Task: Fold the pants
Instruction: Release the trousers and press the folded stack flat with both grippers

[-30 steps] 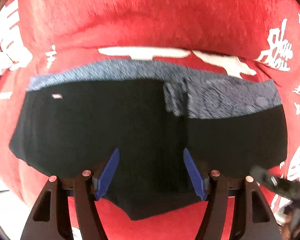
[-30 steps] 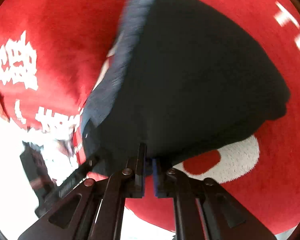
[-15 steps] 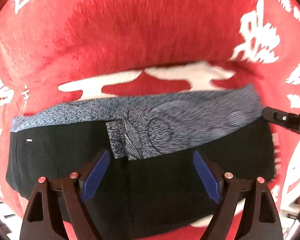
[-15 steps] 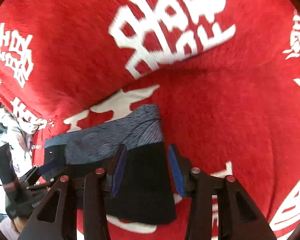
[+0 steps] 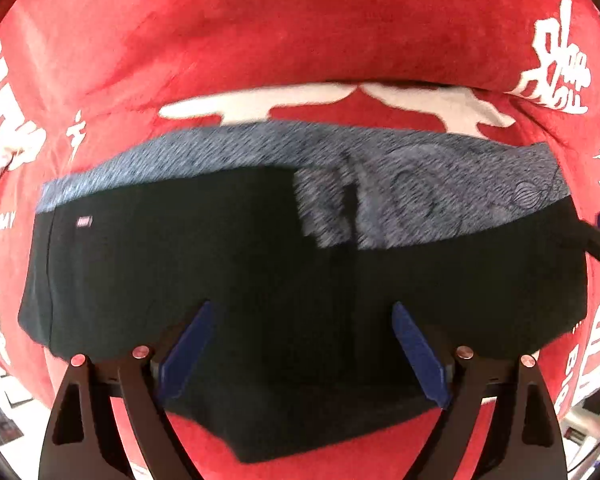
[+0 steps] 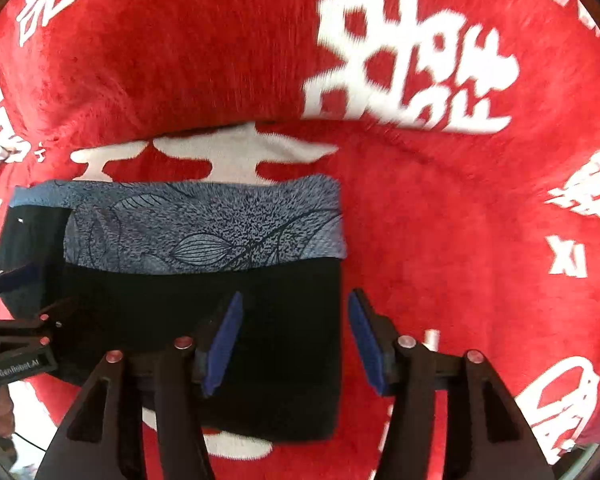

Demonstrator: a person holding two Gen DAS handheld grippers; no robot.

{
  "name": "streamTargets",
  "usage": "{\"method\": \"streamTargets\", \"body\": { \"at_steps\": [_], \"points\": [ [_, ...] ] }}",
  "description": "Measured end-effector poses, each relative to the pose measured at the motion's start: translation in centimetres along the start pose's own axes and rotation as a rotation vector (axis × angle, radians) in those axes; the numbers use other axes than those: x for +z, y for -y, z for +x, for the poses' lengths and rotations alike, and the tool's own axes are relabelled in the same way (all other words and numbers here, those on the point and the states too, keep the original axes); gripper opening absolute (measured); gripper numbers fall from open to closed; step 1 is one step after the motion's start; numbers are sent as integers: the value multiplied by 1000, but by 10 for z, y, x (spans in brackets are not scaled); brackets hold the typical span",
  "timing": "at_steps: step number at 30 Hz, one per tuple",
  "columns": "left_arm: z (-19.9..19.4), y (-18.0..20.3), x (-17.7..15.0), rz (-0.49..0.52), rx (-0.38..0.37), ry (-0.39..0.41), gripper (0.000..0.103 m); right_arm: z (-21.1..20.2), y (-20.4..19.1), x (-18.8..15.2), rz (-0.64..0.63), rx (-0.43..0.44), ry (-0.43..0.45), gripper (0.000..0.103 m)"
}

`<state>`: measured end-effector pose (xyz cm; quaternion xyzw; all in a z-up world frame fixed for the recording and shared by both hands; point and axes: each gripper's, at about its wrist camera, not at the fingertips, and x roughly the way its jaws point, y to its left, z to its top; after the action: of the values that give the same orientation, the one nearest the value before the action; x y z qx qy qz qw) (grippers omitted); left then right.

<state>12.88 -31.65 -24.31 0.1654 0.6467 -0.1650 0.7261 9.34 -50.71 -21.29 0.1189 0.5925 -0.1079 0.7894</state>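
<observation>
The black pants (image 5: 228,264) with a blue-grey patterned waistband (image 5: 428,200) lie folded flat on the red blanket (image 5: 300,40). My left gripper (image 5: 300,356) is open and hovers over the near middle of the pants, holding nothing. In the right wrist view the pants (image 6: 204,304) show the waistband (image 6: 204,228) across the far side. My right gripper (image 6: 294,340) is open over their right edge, empty. The left gripper's tool (image 6: 8,332) shows at the left edge of that view.
The red blanket with large white characters (image 6: 408,76) covers the whole surface. A white floor and small objects (image 5: 4,428) show at the lower left, past the blanket's edge.
My right gripper let go of the pants' edge and opened, pulling back above the right side. My left gripper stayed open and shifted a little over the pants.
</observation>
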Motion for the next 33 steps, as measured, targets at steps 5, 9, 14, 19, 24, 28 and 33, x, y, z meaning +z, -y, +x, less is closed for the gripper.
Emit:
{"method": "streamTargets", "body": {
  "at_steps": [5, 9, 14, 19, 24, 28, 33],
  "points": [
    [-9, -26, -11, -40, 16, 16, 92, -30, -20, -17, -11, 72, 39, 60],
    [-10, -47, -22, -56, 35, 0, 103, -30, -53, -26, -34, 142, -6, 60],
    [-10, -68, -36, -81, 28, -12, 103, -19, -86, -34, -38, 186, -63, 67],
    [-12, -79, -44, -112, 12, -16, 103, -27, -101, -43, -52, 210, -85, 82],
    [-7, -95, -52, -144, 0, -29, 103, -27, -122, -45, -117, 192, -86, 103],
    [-7, -107, -60, -175, -20, -34, 103, -25, -138, -48, -151, 217, -147, 103],
    [-7, -122, -75, -204, -28, -45, 103, -22, -153, -56, -164, 219, -198, 103]
  ]
}}
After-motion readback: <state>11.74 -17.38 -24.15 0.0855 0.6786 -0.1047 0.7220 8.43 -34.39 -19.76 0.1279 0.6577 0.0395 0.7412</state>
